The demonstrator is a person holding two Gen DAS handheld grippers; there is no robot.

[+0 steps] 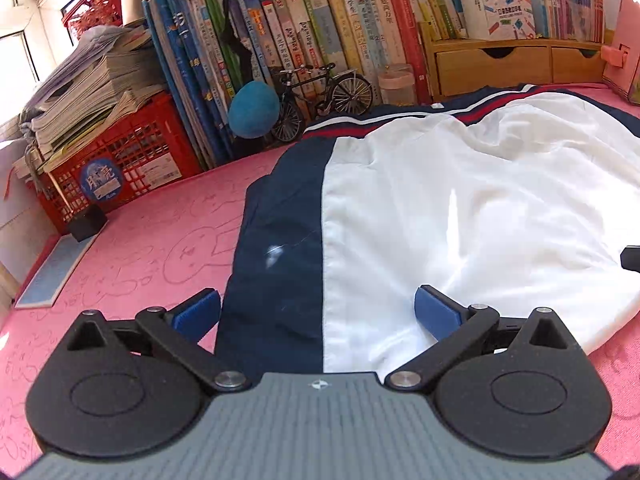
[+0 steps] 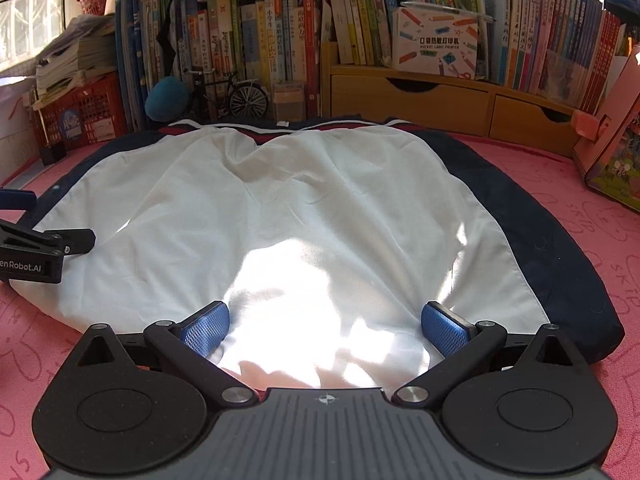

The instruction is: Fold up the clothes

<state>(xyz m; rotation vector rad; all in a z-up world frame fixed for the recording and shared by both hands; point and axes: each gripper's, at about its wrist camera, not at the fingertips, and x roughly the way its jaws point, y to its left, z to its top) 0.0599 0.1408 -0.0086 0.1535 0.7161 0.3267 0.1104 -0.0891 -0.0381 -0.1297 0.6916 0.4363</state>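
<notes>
A white and navy jacket (image 1: 440, 208) with red and white stripes near the collar lies spread flat on the pink mat (image 1: 140, 248). It also shows in the right wrist view (image 2: 300, 216). My left gripper (image 1: 318, 312) is open, its blue pads straddling the near hem at the navy-white seam. My right gripper (image 2: 324, 330) is open over the near white hem, nothing between its pads. The left gripper shows at the left edge of the right wrist view (image 2: 36, 252).
Books (image 1: 320, 32) line the back. A red crate (image 1: 116, 160) with stacked papers stands at back left. A model bicycle (image 1: 320, 96), a blue plush (image 1: 252, 108), wooden drawers (image 2: 440, 96) and a pink box (image 2: 612, 136) border the mat.
</notes>
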